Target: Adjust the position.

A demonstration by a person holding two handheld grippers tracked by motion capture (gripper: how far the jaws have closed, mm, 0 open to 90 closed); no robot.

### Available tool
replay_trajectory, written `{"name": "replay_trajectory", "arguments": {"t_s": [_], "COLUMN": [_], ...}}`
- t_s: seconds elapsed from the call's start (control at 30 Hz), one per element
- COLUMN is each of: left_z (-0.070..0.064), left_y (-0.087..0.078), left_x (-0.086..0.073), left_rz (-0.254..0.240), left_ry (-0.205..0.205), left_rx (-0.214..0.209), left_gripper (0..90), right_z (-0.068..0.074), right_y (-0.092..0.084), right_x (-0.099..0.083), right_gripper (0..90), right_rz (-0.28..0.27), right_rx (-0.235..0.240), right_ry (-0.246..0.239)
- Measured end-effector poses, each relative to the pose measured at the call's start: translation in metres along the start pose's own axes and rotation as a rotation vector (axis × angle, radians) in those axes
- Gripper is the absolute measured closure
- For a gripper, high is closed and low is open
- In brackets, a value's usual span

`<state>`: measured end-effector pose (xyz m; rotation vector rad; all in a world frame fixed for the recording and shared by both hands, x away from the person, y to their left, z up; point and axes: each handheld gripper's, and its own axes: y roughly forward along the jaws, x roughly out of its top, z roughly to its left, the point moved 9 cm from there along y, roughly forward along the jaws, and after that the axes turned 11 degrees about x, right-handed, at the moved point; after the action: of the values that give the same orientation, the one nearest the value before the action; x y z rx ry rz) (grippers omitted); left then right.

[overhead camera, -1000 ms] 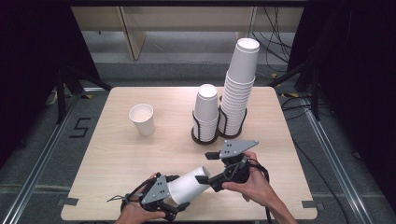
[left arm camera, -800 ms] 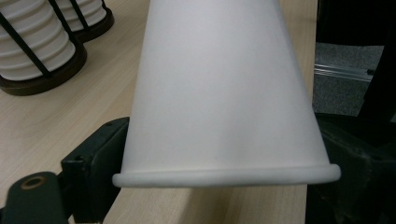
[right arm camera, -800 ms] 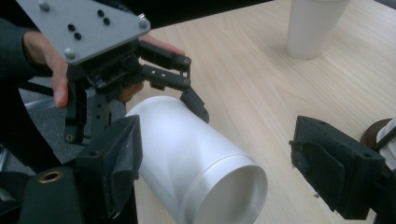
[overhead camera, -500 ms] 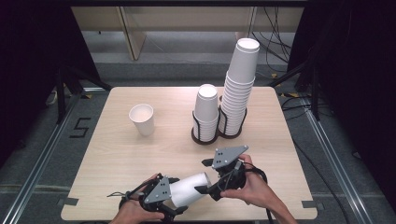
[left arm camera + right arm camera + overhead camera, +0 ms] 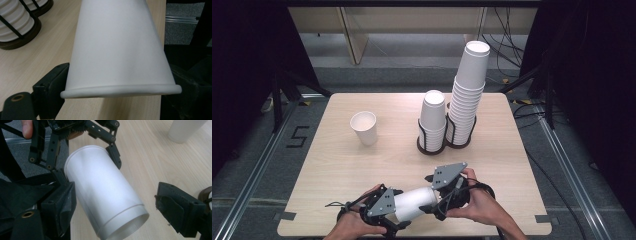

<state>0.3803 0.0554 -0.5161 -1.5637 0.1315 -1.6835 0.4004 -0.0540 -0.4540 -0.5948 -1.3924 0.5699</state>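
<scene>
Left tool (image 5: 398,216) clamps rim of white paper cup (image 5: 414,202); right tool (image 5: 438,200) wide around base. Step: handover or separation; next, right closes.

A single white paper cup (image 5: 364,127) stands upright on the left part of the wooden table (image 5: 337,165). Farther right, two stacks of cups sit side by side in a dark wire holder (image 5: 432,145): a short stack (image 5: 433,117) and, just beside it, a much taller stack (image 5: 468,92). Cables (image 5: 507,40) lie on the floor beyond.
</scene>
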Motion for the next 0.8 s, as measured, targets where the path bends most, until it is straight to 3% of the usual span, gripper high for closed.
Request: {"name": "replay_trajectory", "arguments": {"t_s": [0.77,0.8], "left_z": [0.002,0.002], "left_y": [-0.006,-0.007], "left_x": [0.003,0.002], "left_rz": [0.029,0.035], "left_ry": [0.070,0.078], "left_rx": [-0.042,-0.041], "left_gripper": [11.5,11.5], "right_z": [0.001,0.001], "right_y": [0.018,0.019], "right_x": [-0.009,-0.011], "right_gripper": [17.4,17.5], "right_rz": [0.092,0.096], "right_rx": [0.021,0.021], "right_ry": [-0.068,-0.050]}}
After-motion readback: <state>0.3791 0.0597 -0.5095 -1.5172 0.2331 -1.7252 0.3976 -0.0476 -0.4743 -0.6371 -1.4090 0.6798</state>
